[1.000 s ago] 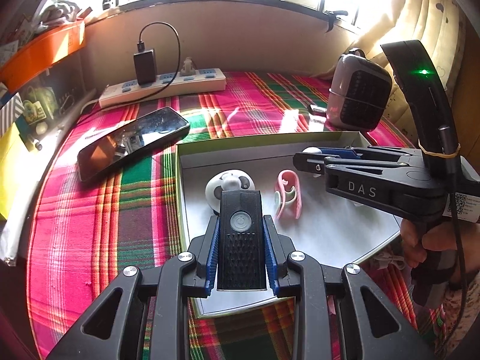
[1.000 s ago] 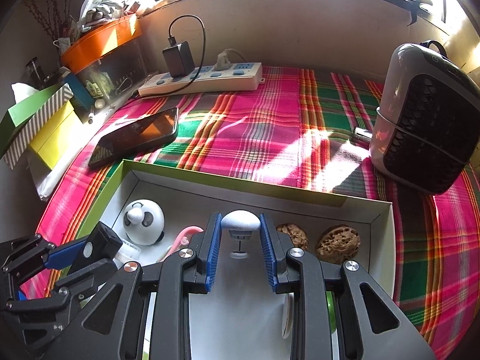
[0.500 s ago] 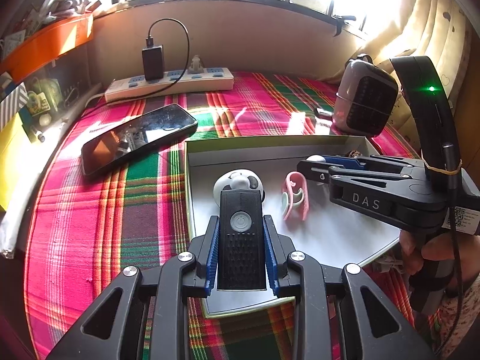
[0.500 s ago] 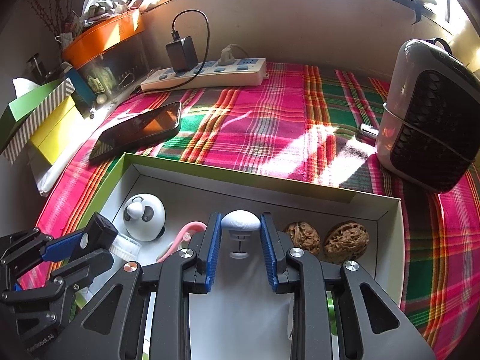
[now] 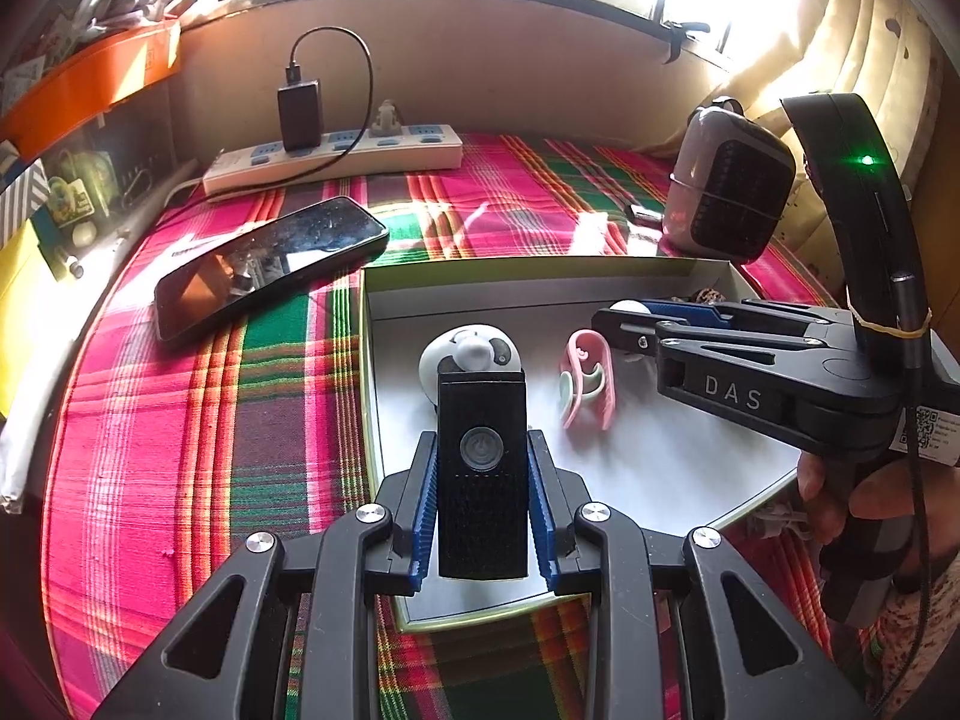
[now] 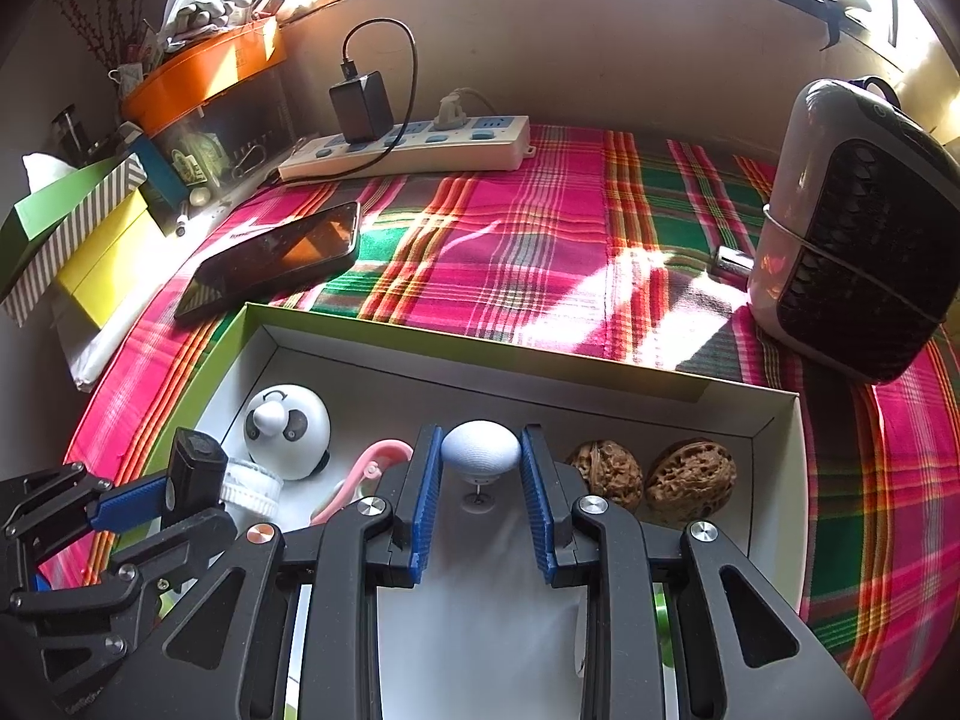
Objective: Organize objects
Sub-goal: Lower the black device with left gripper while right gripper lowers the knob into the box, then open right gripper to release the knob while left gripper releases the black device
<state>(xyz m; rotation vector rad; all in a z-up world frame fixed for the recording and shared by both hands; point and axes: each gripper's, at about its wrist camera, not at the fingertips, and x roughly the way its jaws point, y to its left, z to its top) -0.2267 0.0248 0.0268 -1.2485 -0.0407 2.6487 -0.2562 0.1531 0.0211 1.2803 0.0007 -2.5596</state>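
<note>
In the left wrist view the left tongs [image 5: 482, 504] fill the lower centre of the frame, their blue pads clamped on the sides of a black rectangular device with a round power button [image 5: 482, 474], held upright over the near left part of a shallow white cardboard box with a green rim [image 5: 540, 267]. Just beyond the device, inside the box, sits a round white panda-faced toy [image 5: 468, 351], and to its right a pink and pale green plastic clip [image 5: 585, 387]. The right tongs [image 5: 630, 315] reach in from the right of that frame, a hand [image 5: 840, 498] on their handle at the lower right. In the right wrist view the right tongs [image 6: 480, 480] are closed on a small white egg-shaped knob on a thin stem [image 6: 480, 447], over the middle of the box; two brown wrinkled walnuts [image 6: 651, 474] lie side by side just right of them against the far wall of the box. The box rests on a bench covered in a pink, green and red plaid cloth [image 6: 540, 228]. On the cloth, at the left of the frame beyond the box, lies a black smartphone [image 6: 270, 258]; a white power strip with a black charger plugged in [image 6: 408, 144] runs along the back, and a grey and black small fan heater [image 6: 858, 228] stands at the right
</note>
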